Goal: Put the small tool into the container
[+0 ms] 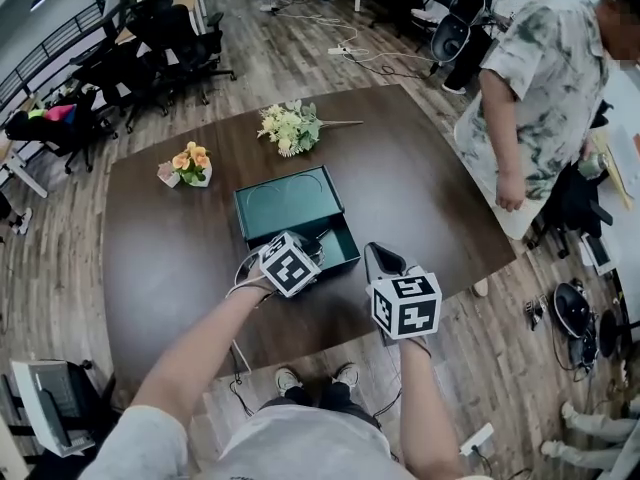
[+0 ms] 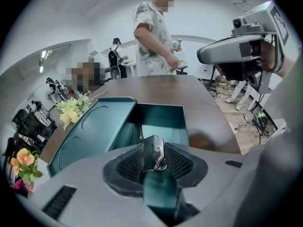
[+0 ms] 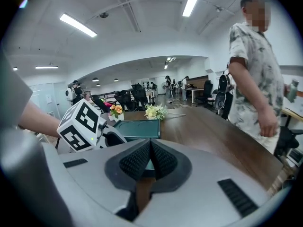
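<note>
The left gripper [image 2: 154, 146] stood open, the tool [image 2: 156, 152] upright between its spread pads, over the near part of the open green box [image 2: 163, 124]. Beside it, the right gripper [image 3: 150, 148] was closed and empty above the table [image 1: 420, 188]. Farther off lay flowers [image 1: 290, 126]. A person [image 1: 545, 78] stood at the table's right side.

My left gripper [image 1: 318, 243] hides the near part of the container [image 1: 290, 203]. I can't see the lower end of the small tool [image 2: 155, 151].
</note>
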Demonstrator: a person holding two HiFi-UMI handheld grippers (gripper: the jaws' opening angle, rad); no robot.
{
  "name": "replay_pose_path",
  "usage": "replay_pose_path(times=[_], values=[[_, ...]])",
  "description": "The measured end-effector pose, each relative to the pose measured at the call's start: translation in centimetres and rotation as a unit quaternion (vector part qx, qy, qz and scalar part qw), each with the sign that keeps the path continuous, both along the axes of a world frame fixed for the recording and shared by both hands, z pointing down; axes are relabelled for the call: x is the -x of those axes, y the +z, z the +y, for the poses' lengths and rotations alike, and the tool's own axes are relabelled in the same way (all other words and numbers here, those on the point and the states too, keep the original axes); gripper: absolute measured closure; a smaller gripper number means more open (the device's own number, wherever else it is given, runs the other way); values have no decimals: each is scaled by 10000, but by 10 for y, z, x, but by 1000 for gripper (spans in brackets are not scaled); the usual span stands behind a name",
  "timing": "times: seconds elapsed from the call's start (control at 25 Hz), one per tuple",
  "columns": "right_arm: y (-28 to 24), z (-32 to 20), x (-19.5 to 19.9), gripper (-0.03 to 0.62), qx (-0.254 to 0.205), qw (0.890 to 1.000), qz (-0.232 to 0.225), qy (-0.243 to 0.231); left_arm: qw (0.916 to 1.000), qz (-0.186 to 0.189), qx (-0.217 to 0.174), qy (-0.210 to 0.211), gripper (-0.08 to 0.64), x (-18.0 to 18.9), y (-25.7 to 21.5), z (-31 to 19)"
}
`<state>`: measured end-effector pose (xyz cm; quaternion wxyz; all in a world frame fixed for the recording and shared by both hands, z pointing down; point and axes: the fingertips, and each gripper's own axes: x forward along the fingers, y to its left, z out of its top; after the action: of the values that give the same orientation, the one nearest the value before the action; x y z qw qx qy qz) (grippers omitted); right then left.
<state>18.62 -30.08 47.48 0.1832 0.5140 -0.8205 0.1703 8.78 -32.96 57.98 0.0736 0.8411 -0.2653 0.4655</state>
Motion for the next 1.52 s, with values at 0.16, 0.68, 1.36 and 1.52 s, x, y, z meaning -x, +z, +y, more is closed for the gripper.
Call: replay_pose_path(times=[0.16, 0.68, 1.36, 1.52], values=[[-8, -1, 6, 589, -74, 9999, -34, -72, 9999, 70, -92, -75, 425, 4, -11, 2], [-29, -11, 26, 589, -287, 9991, -102, -311, 9950, 562, -397, -720, 432, 33, -51, 4], [-55, -22, 35, 588, -592, 9969, -194, -481, 9532, 1846, -1155, -2096, 471, 94, -127, -3], [-60, -23, 36, 589, -644, 9965, -204, -489, 9403, 2051, -1319, -2375, 479, 108, -140, 1]])
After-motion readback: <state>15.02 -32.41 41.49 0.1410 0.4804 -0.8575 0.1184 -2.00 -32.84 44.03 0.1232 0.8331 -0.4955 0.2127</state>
